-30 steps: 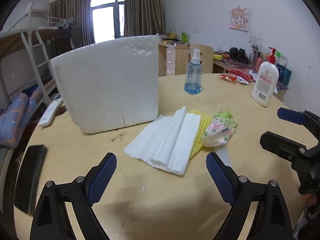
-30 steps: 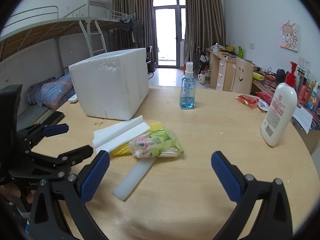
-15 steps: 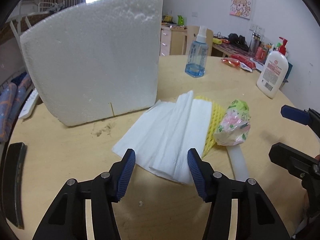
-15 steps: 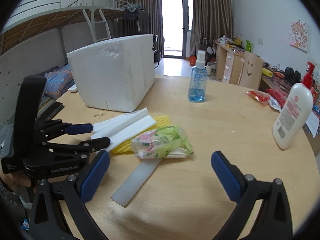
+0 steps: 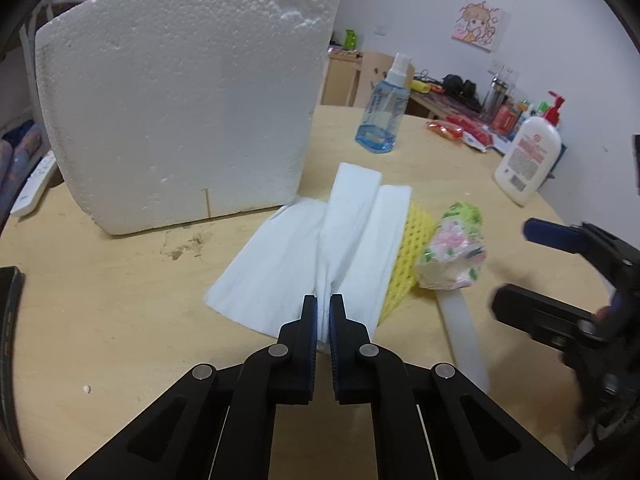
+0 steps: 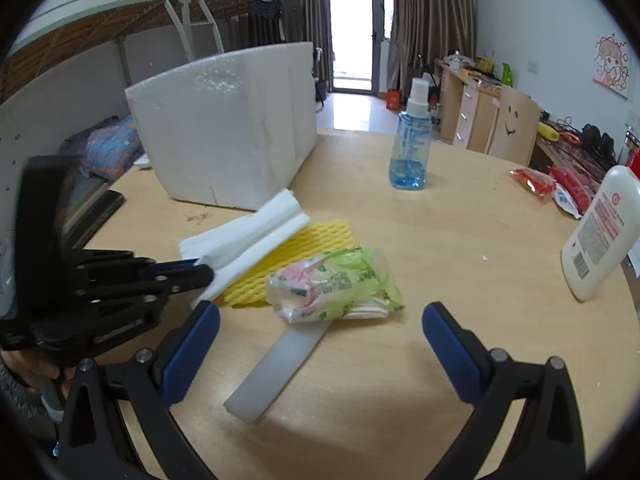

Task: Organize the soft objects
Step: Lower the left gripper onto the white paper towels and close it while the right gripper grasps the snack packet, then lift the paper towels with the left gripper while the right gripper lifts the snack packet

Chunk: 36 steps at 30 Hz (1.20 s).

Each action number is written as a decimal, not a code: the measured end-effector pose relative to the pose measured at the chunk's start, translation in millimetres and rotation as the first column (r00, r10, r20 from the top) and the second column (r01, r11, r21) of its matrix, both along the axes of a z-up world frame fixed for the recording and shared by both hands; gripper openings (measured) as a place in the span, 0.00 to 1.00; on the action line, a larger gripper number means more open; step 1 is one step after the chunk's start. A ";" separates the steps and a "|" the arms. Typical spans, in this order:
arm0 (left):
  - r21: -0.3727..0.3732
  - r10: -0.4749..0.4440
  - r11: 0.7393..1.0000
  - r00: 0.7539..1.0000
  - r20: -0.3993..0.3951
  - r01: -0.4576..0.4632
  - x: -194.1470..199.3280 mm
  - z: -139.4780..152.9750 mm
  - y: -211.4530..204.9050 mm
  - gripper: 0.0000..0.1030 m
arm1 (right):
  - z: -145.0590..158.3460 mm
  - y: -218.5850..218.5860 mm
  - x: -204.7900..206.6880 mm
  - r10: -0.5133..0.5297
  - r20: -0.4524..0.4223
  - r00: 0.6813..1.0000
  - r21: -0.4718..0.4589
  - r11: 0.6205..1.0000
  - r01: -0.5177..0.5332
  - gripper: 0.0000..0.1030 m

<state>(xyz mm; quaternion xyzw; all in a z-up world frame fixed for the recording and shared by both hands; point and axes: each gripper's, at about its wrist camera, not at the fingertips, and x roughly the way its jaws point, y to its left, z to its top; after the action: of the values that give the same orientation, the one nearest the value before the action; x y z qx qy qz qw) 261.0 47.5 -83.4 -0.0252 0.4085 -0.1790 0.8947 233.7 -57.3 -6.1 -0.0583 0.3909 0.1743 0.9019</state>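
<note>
Left wrist: white foam sheet (image 5: 320, 248) folded, pleated, pinched by left hand-held gripper (image 5: 323, 312).

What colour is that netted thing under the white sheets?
Yellow foam netting with a diamond mesh, clearest in the right wrist view.

On the table (image 6: 460, 240), the foam box (image 6: 228, 128) stands far left, folded sheets (image 6: 244, 240) before it, netting (image 6: 296, 256) and packet (image 6: 336, 284) rightward.
</note>
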 end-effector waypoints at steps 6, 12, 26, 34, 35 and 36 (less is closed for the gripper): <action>-0.027 -0.015 1.000 0.999 0.033 0.016 -10.1 5.8 4.3 0.06 | -3.9 5.3 9.6 -0.003 -0.039 0.999 -0.030 1.000 0.001 0.88; -0.031 -0.032 0.999 0.999 0.040 0.033 -12.9 4.6 2.2 0.06 | -6.9 11.1 18.9 -0.003 -0.055 0.998 -0.064 0.998 0.000 0.87; -0.056 -0.027 0.998 0.998 0.054 0.030 -15.3 7.2 3.3 0.06 | -18.5 17.4 26.2 0.008 -0.131 0.991 -0.060 0.998 -0.016 0.57; -0.086 -0.035 0.995 0.996 0.079 0.042 -20.5 11.6 5.3 0.06 | -8.2 2.8 19.6 -0.023 -0.116 0.993 -0.013 1.000 0.021 0.48; -0.087 -0.033 0.995 0.996 0.082 0.041 -21.8 12.5 5.6 0.06 | -5.3 0.5 17.2 -0.028 -0.108 0.994 -0.008 1.000 0.027 0.48; -0.090 -0.031 0.995 0.996 0.086 0.039 -23.2 14.0 5.9 0.06 | -3.3 -0.8 15.9 -0.028 -0.100 0.995 -0.005 1.000 0.028 0.48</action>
<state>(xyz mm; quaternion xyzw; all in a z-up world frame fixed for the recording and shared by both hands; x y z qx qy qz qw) 237.8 53.4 -69.4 -0.0513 0.3622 -0.2142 0.9057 249.6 -58.1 -9.4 -0.0456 0.4367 0.1636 0.8834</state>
